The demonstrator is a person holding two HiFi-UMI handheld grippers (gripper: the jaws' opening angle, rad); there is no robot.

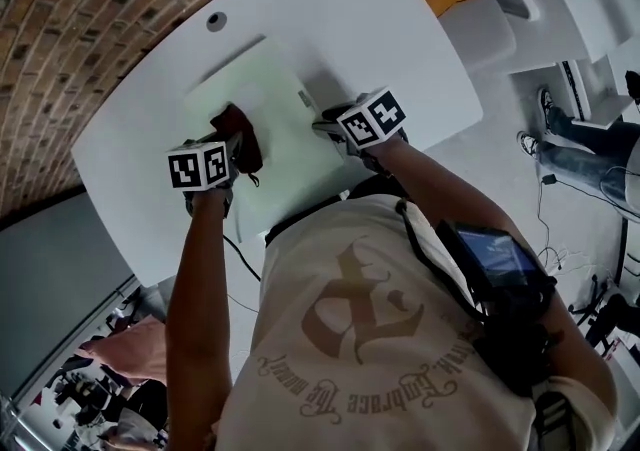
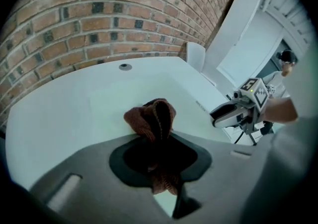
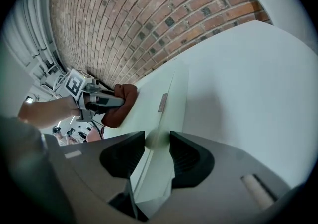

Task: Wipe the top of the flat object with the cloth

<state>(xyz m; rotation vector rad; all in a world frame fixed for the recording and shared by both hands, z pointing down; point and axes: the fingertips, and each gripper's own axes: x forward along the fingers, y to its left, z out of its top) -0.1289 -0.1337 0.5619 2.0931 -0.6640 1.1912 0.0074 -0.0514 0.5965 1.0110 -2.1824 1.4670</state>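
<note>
Head view: cloth (image 1: 240,127) is pinched in left gripper (image 1: 236,146) at flat board (image 1: 255,79)'s left edge; unwiped surface is judged rightward, toward right gripper (image 1: 326,126), clamped on board's right edge.

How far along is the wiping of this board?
Set up: the left gripper grips the brown cloth, and the right gripper clamps the board by its edge. In hand: the cloth sits on the board's left side. Left: probably most of the top; no wiped patch shows.
</note>
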